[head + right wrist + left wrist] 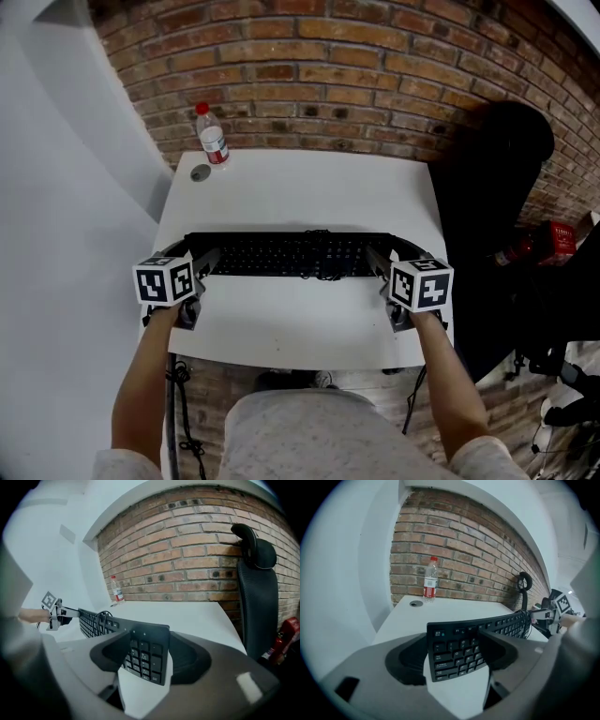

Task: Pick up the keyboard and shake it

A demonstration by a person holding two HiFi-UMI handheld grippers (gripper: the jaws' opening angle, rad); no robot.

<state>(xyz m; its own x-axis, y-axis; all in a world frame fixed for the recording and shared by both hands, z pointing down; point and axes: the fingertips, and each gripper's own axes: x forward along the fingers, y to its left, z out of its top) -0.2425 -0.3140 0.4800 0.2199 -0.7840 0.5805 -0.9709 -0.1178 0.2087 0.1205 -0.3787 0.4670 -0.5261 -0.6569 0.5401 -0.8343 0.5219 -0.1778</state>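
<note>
A black keyboard [281, 255] lies across the white table [300, 192], with a coiled black cable [326, 265] on its keys. My left gripper [204, 265] is at the keyboard's left end. In the left gripper view the keyboard [454, 653] end sits between the wide-spread jaws of that gripper [452, 641]; one pad is beside its edge and the other is over the keys. My right gripper [380, 265] is at the right end. There the number-pad end of the keyboard [143, 656] fills the gap of the right gripper [147, 641]. No pad visibly presses on it.
A clear water bottle with a red cap [213, 136] stands at the table's back left, next to a round grey cable port [200, 172]. A black office chair [497, 187] stands to the right of the table, with a red fire extinguisher [553, 239] beyond it. The brick wall is behind.
</note>
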